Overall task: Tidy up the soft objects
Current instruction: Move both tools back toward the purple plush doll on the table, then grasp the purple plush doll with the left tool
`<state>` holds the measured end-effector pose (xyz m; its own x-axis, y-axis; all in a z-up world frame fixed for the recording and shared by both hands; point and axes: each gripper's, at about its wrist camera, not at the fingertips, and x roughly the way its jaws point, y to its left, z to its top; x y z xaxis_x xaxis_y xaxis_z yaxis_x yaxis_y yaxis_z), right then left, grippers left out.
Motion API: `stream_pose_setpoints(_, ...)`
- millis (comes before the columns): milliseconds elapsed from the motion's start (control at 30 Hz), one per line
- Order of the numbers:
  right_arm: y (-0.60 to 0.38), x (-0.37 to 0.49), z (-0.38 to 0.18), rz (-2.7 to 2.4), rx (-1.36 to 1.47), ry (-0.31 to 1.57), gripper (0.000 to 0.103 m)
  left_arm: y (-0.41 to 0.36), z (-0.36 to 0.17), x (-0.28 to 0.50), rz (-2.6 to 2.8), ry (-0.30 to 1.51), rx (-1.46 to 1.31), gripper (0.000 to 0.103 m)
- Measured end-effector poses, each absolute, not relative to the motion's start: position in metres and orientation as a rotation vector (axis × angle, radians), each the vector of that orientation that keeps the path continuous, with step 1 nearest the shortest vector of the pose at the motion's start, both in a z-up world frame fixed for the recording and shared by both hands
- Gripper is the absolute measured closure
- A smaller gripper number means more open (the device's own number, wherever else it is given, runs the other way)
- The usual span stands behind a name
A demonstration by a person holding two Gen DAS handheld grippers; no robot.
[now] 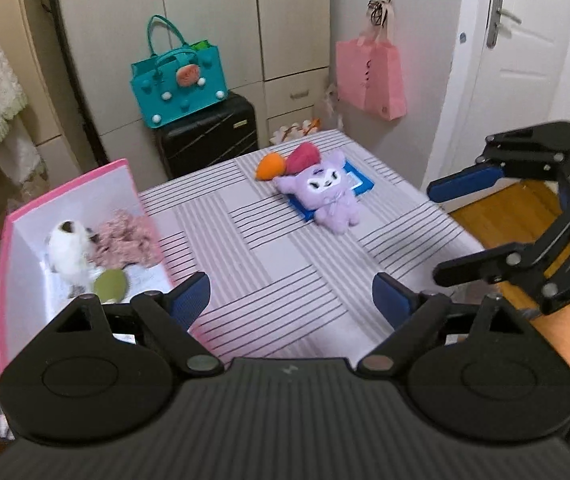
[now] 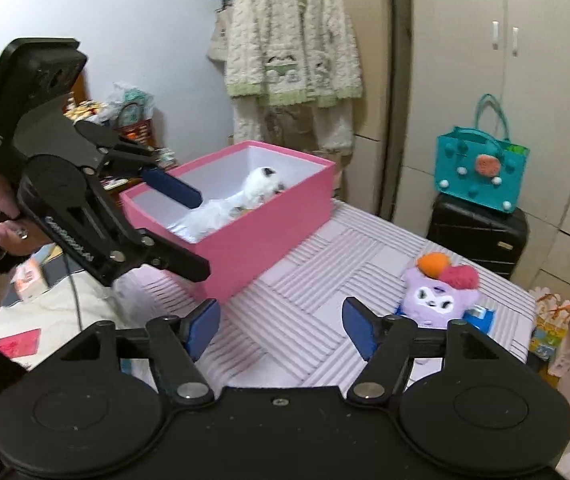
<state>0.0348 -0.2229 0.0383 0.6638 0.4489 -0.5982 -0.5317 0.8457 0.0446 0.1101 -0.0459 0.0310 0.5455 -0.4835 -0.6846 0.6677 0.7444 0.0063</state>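
My left gripper (image 1: 291, 300), black with blue-padded fingers, hangs spread and holding nothing above the near edge of the grey-and-white striped tablecloth (image 1: 269, 248); my right gripper (image 2: 281, 330), of the same build, is likewise spread and unloaded over the same cloth; each appears at the edge of the other's view. Just left of the left gripper stands the pink cardboard box with white interior (image 1: 13, 248), holding a white plush toy (image 1: 67, 250), a pink crumpled fabric piece (image 1: 127, 238) and a green soft oval (image 1: 111, 285). Toward the far side of the table lies the purple plush character doll (image 1: 327, 196), face up, resting on a flat blue-framed object (image 1: 359, 178); touching its head are an orange soft ball (image 1: 269, 167) and a red-pink soft ball (image 1: 303, 157). Beyond the table, a teal tote bag (image 1: 179, 88) sits on a black suitcase (image 1: 209, 132).
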Motion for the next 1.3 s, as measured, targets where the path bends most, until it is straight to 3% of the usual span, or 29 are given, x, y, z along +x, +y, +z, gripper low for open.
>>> stream_pose_setpoints(333,-0.256,0.067,0.0,0.422,-0.131,0.6,0.028,-0.084,-0.01,0.139,-0.685,0.718,0.213,0.013)
stream_pose_setpoints(733,-0.293,0.116,-0.057,0.356,-0.103,0.631,0.016,-0.105,-0.044,0.185,-0.633,0.717,0.044,0.013)
stream_pose_setpoints(1067,-0.283,0.13,-0.09,0.366,-0.195,0.556,0.016,-0.13,-0.067,0.206,-0.651,0.763,-0.092,0.013)
stream_pose_setpoints(1300,-0.282,0.153,-0.106,0.297,-0.157,0.609,0.016,-0.148,-0.082,0.218,-0.669,0.759,-0.122,0.017)
